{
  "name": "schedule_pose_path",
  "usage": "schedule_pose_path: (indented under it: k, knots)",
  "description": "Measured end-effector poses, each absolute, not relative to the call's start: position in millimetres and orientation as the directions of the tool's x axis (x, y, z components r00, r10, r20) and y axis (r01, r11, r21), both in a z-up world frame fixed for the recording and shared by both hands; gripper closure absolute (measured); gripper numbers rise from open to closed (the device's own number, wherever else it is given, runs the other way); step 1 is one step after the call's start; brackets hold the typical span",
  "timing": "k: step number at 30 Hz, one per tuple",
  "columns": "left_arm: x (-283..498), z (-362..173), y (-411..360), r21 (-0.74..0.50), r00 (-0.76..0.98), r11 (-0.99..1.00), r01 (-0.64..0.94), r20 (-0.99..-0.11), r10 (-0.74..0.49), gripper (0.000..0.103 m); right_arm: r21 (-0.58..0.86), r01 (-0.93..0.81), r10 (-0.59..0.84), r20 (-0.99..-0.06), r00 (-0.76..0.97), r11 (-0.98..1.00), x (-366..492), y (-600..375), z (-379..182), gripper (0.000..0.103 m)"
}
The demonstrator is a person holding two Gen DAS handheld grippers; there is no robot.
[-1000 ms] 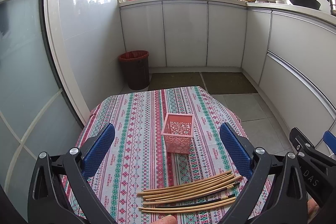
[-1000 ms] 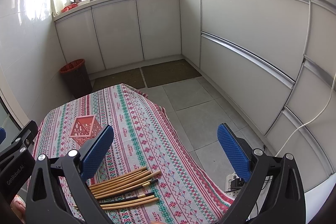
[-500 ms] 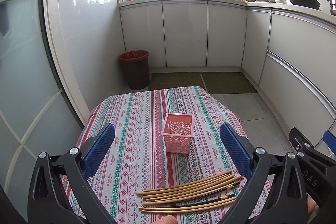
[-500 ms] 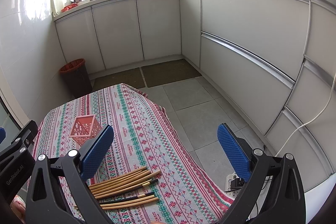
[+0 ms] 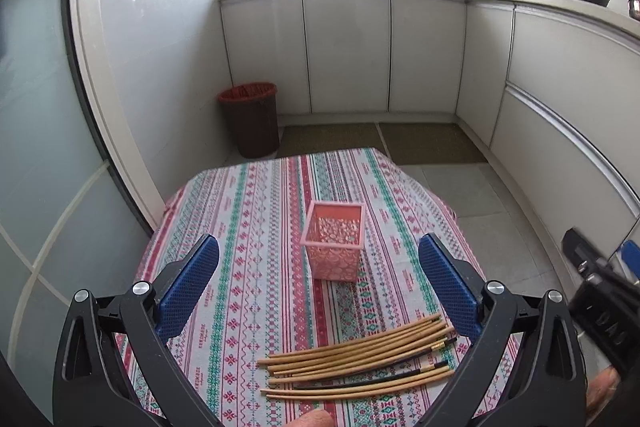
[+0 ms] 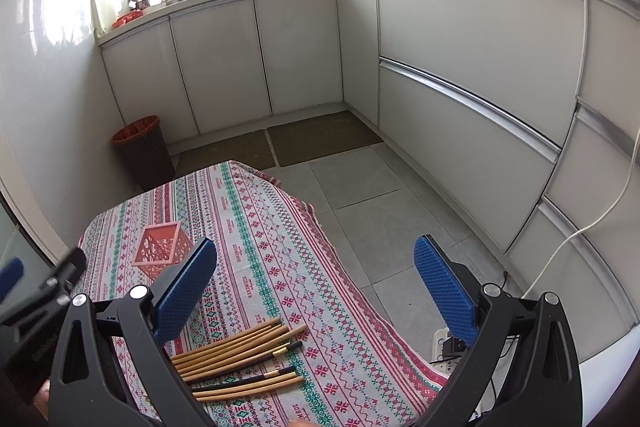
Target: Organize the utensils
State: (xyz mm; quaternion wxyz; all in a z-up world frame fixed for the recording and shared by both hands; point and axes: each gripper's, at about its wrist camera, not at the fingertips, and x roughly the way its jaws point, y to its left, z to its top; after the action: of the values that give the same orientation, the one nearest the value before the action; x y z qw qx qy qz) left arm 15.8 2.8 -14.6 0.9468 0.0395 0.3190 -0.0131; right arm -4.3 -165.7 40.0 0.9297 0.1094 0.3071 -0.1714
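Nothing is sorted yet: every chopstick (image 5: pixel 360 363) lies on the bench (image 5: pixel 248 227) near the empty pink basket (image 5: pixel 335 247), while the left claw (image 5: pixel 320 287) and right claw (image 6: pixel 316 287) both hang apart, holding nothing.

The bench (image 5: pixel 248 211) is covered by a striped, patterned cloth (image 5: pixel 280 307) in red, green and white that hangs over its edges. A pink lattice basket (image 5: pixel 334 247) stands upright on the cloth near the middle, open side up. At 6 o'clock from the basket, well apart from it, chopsticks (image 5: pixel 360 363) lie flat in a loose bundle, running roughly 9 to 3 o'clock; most are tan, a few have dark sections. The bench stands on a grey tiled floor (image 6: pixel 360 187).
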Motion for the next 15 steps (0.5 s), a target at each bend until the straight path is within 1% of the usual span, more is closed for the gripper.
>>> schedule_pose_path:
  k: [4,7,10,11,13,15]
  knots:
    - [35.5,-38.2,-0.3,0.016,0.701,0.992,0.126,-0.708,-0.078,0.007,0.172,0.41,-0.236,-0.598,0.766,0.896,-7.9,-180.9,44.8,0.007]
    - [49.5,-59.6,-9.5,-0.003,0.618,0.983,0.183,-0.777,-0.118,0.007,0.26,0.405,-0.163,-0.632,0.758,0.876,-4.3,-196.6,39.2,0.007]
    - [55.1,-76.8,-22.6,-0.006,0.58,0.973,0.233,-0.802,-0.143,0.007,0.348,0.419,-0.094,-0.665,0.741,0.838,-0.5,-211.2,30.1,0.007]
    - [57.4,-80.9,-26.4,-0.024,0.57,0.967,0.253,-0.804,-0.169,0.007,0.368,0.431,-0.08,-0.677,0.731,0.824,0.8,-215.8,27.1,0.007]
    - [61.6,-87.8,-32.1,-0.083,0.551,0.954,0.288,-0.801,-0.235,0.007,0.394,0.447,-0.06,-0.693,0.719,0.803,2.9,-222.6,21.9,0.007]
    - [69.6,-96.3,-38.5,-0.175,0.5,0.925,0.337,-0.799,-0.333,0.007,0.429,0.466,-0.036,-0.704,0.709,0.774,5.2,-233.0,16.2,0.007]
